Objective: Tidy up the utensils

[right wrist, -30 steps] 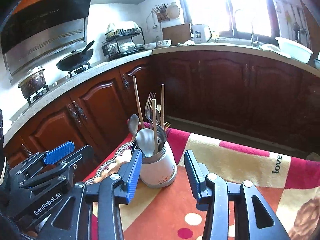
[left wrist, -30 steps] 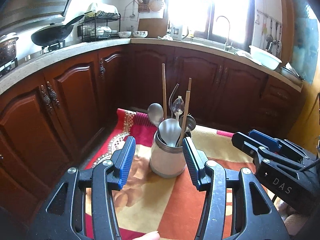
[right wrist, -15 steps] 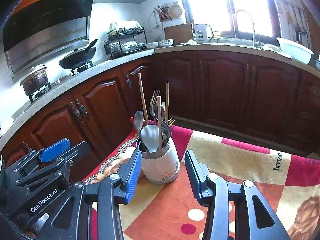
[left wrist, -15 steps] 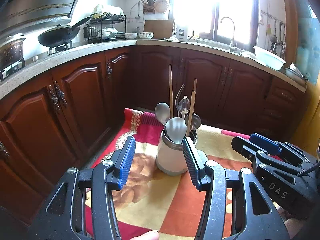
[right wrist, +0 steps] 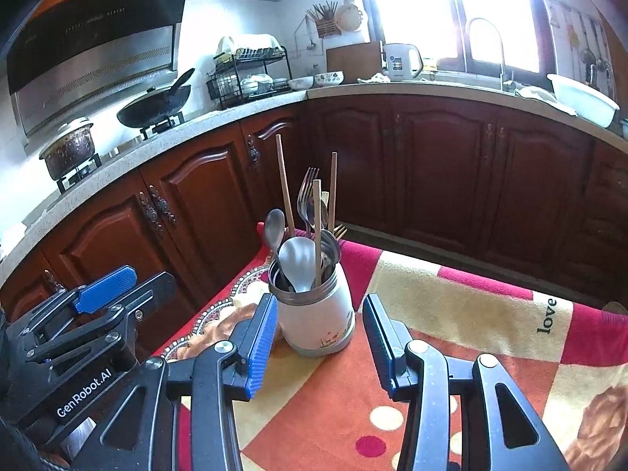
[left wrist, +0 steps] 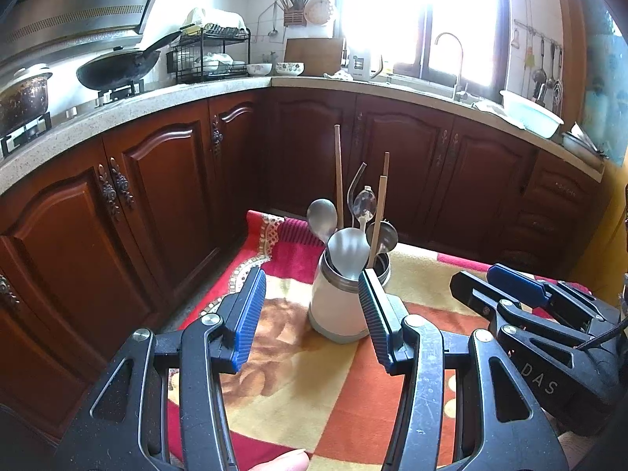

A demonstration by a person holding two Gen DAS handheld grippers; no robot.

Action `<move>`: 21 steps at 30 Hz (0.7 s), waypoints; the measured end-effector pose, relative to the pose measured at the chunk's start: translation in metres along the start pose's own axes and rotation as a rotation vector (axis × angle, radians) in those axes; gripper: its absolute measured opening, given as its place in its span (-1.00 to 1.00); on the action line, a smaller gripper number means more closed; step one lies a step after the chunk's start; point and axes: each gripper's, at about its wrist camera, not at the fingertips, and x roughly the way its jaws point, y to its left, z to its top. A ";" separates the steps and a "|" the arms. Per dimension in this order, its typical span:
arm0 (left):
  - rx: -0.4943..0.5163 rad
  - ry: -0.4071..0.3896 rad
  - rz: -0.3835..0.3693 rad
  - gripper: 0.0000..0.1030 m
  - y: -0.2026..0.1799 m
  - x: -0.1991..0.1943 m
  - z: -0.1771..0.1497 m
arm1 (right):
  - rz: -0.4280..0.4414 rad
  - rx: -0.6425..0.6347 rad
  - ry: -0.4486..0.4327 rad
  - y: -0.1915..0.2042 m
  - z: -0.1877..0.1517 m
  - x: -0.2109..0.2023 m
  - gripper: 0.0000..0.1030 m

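Note:
A white utensil holder (left wrist: 339, 306) with a metal rim stands on a patterned cloth (left wrist: 298, 384); it also shows in the right wrist view (right wrist: 316, 320). It holds metal spoons (left wrist: 347, 251), a fork (right wrist: 306, 196) and wooden chopsticks (left wrist: 338, 172). My left gripper (left wrist: 312, 314) is open and empty, just short of the holder. My right gripper (right wrist: 320, 337) is open and empty, its fingers either side of the holder's near face. Each gripper shows in the other's view: the right one (left wrist: 522, 306) and the left one (right wrist: 94, 306).
The cloth (right wrist: 451, 314) covers a table whose far edge lies just behind the holder. Dark wooden cabinets (left wrist: 157, 196) under a stone counter (left wrist: 196, 94) ring the room. A wok (left wrist: 117, 68), a pot (right wrist: 70, 149), a dish rack (right wrist: 251, 74), a kettle (right wrist: 400, 61) and a basin (right wrist: 581, 98) sit on the counter.
Both grippers have drawn back and lifted slightly, so the holder looks a little farther off and lower. Both stay open. The holder and utensils have not moved.

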 end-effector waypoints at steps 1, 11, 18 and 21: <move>0.000 0.000 0.000 -0.05 0.000 0.000 0.000 | 0.000 0.000 -0.001 0.000 0.000 0.000 -0.16; -0.001 0.007 0.005 -0.05 0.001 0.003 -0.001 | 0.000 -0.009 0.010 0.001 0.000 0.005 -0.16; -0.002 0.006 0.009 -0.05 0.002 0.003 0.000 | 0.001 -0.011 0.014 0.001 0.002 0.005 -0.16; -0.004 0.008 0.008 -0.05 0.002 0.003 0.000 | 0.000 -0.013 0.012 0.001 0.002 0.006 -0.16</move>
